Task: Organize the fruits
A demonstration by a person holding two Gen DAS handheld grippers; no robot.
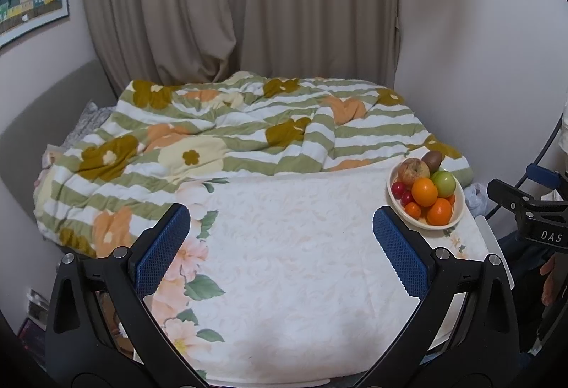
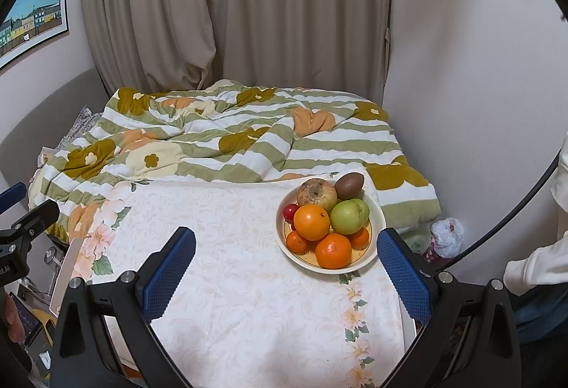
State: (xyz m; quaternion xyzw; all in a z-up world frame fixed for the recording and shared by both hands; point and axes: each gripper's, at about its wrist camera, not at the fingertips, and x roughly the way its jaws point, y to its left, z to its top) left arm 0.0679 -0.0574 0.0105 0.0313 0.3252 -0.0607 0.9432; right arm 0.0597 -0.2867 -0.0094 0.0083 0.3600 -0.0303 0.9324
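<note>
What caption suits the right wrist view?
Open right gripper facing a bowl of fruit on a floral tablecloth.

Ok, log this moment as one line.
left tool open, empty | right tool open, empty | fruits piled in bowl | nothing moved yet

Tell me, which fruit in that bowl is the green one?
The green apple, at the bowl's right side, below the brown kiwi; the others are orange, red or brownish.

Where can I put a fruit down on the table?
The white flowered cloth is bare left of the bowl, across to the pink flower border, and toward the near edge. It is crowded inside the bowl, heaped with fruit, and behind it, where the striped blanket meets the table's far edge.
</note>
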